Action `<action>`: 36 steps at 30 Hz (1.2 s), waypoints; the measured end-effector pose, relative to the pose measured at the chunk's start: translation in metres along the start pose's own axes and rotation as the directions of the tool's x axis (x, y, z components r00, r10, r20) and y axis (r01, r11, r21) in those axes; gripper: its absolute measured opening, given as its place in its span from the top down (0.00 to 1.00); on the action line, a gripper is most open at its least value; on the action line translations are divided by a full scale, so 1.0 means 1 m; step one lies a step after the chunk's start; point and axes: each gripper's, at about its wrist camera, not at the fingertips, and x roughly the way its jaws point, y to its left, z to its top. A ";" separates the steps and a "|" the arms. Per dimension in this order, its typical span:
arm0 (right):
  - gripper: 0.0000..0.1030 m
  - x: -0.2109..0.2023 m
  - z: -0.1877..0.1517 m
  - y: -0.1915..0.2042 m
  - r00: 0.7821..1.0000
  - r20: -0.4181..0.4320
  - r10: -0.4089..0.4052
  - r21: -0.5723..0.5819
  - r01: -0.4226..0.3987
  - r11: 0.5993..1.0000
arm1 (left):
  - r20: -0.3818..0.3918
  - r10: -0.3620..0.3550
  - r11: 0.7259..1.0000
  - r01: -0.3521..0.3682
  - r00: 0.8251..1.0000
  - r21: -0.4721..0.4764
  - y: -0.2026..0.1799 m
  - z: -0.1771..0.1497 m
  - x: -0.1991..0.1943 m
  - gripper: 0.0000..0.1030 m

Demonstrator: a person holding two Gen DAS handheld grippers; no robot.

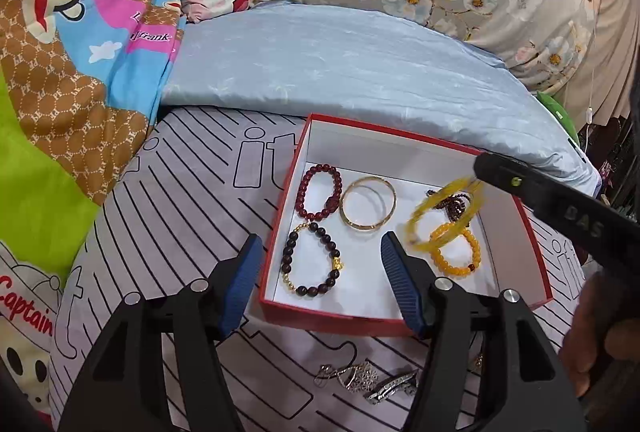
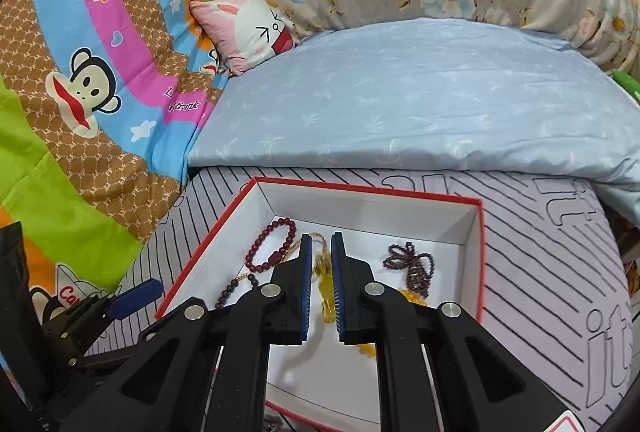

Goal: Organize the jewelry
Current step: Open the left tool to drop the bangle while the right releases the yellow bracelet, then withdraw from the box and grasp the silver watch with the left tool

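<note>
The striped sheet (image 1: 180, 216) lies under both claws, and the red box (image 1: 280, 192) sits on it ahead of the left gripper (image 1: 320, 288), whose fingers spread wide and hold nothing, straddling the box's near left corner. The right gripper (image 2: 322, 272) hangs above the box interior, nearly closed, pinching a yellow bangle (image 2: 326, 288) between its pads (image 2: 306, 272). Beyond the left claw's tips lie a gold bangle (image 1: 368, 208), a red bead bracelet (image 1: 322, 192) and a dark bead bracelet (image 1: 312, 260); below it, on the sheet, silver pieces (image 1: 368, 380).
</note>
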 end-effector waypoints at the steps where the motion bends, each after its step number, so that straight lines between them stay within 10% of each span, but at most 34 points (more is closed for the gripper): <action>1: 0.87 0.001 -0.001 0.000 1.000 -0.003 -0.006 0.002 0.006 1.000 | -0.002 0.002 1.000 -0.002 1.000 -0.005 0.002 -0.001 -0.001 0.43; 36: 0.87 -0.096 -0.147 -0.018 0.992 -0.100 -0.074 0.053 0.080 0.995 | -0.078 -0.010 1.000 0.011 0.997 0.014 -0.021 -0.094 -0.049 0.43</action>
